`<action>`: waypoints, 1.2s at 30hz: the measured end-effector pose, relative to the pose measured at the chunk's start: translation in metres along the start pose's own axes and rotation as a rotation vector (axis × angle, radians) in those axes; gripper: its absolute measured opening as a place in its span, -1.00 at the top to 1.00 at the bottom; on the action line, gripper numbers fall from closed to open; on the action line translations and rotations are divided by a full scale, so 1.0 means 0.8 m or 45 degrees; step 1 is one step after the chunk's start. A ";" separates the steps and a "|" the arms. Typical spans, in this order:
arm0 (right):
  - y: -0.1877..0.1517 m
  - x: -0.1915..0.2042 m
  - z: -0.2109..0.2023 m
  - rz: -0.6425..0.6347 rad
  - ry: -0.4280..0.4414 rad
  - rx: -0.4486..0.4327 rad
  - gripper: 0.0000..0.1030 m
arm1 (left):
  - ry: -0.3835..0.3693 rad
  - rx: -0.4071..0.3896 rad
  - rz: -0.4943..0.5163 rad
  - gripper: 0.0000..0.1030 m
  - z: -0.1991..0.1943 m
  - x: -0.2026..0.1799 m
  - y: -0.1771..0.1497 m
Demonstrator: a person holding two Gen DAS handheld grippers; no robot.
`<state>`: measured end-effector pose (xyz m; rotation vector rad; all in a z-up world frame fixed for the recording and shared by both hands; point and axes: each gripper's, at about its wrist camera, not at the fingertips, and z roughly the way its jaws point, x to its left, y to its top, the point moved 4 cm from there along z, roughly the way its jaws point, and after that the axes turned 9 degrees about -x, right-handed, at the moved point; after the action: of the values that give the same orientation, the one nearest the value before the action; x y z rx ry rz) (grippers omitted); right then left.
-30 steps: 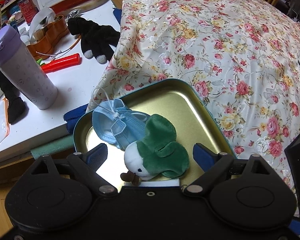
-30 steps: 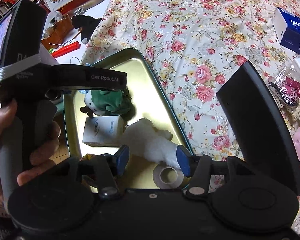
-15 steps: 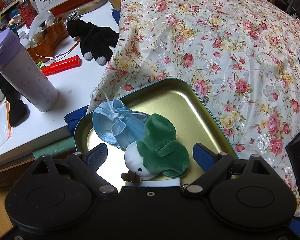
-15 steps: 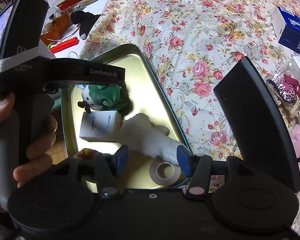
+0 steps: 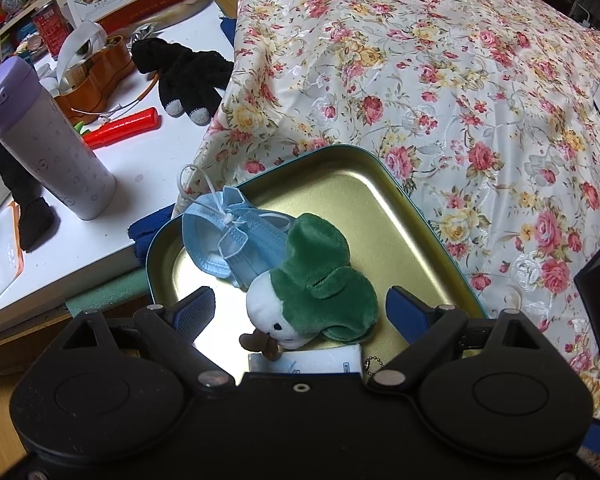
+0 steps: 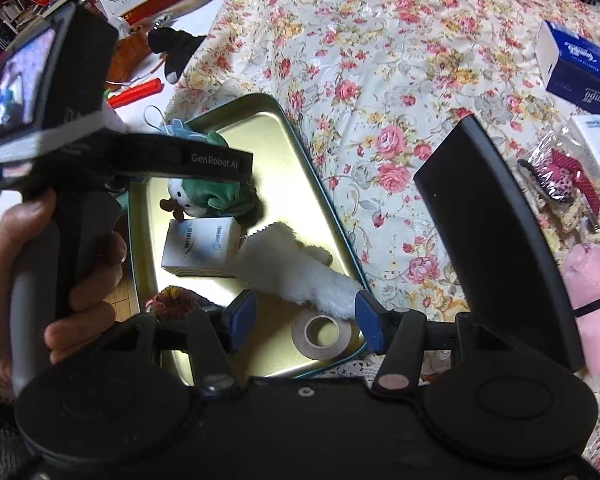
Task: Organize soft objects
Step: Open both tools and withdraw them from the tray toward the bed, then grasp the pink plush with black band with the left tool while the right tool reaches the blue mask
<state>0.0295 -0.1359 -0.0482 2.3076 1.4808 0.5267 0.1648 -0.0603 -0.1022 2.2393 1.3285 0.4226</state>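
A gold tray with a teal rim (image 5: 364,152) (image 6: 296,120) lies on the flowered bedspread. In it are a blue face mask (image 5: 228,236), a green and white plush duck (image 5: 324,280) (image 6: 216,196), a small white box (image 6: 200,248), a white fluffy toy (image 6: 296,268), a tape roll (image 6: 320,334) and a red-yellow pompom (image 6: 172,300). My left gripper (image 5: 298,304) hangs open over the duck without touching it. My right gripper (image 6: 306,314) hovers above the fluffy toy's near end and the tape roll; its jaws are opening and grip nothing.
A white desk on the left carries a purple-lidded bottle (image 5: 48,144), a black glove (image 5: 184,72) and a red-handled tool (image 5: 120,126). On the bedspread to the right lie a blue tissue box (image 6: 576,68), a bagged red spotted item (image 6: 556,176) and a pink soft bundle (image 6: 592,296).
The right gripper's fingers have spread slightly, and its view has shifted a little over the tray. The left gripper and the things in the tray have not moved.
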 end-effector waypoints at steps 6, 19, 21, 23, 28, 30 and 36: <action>0.000 -0.013 -0.037 -0.034 -0.015 -0.103 -0.14 | 0.015 -0.051 0.022 -0.73 -0.011 -0.005 -0.004; 0.006 -0.084 -0.131 -0.070 -0.099 -0.405 -0.94 | 0.025 -0.108 0.028 -0.73 -0.044 -0.033 -0.011; 0.007 -0.102 -0.143 -0.054 -0.101 -0.434 -0.98 | 0.023 -0.112 0.033 -0.73 -0.052 -0.040 -0.013; 0.010 -0.125 -0.151 -0.008 -0.106 -0.442 -0.99 | 0.025 -0.117 0.037 -0.73 -0.060 -0.046 -0.012; 0.011 -0.186 -0.160 0.128 -0.153 -0.440 -0.99 | 0.017 -0.151 0.053 -0.73 -0.085 -0.064 -0.001; 0.011 -0.212 -0.166 0.179 -0.196 -0.488 -0.99 | 0.021 -0.175 0.069 -0.73 -0.097 -0.074 0.005; 0.009 -0.298 -0.185 0.373 -0.319 -0.648 -0.99 | -0.005 -0.233 0.122 -0.73 -0.125 -0.115 0.019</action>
<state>-0.1279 -0.3434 0.0555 2.0869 0.7836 0.5849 0.0822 -0.1214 -0.0121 2.1556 1.1348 0.5504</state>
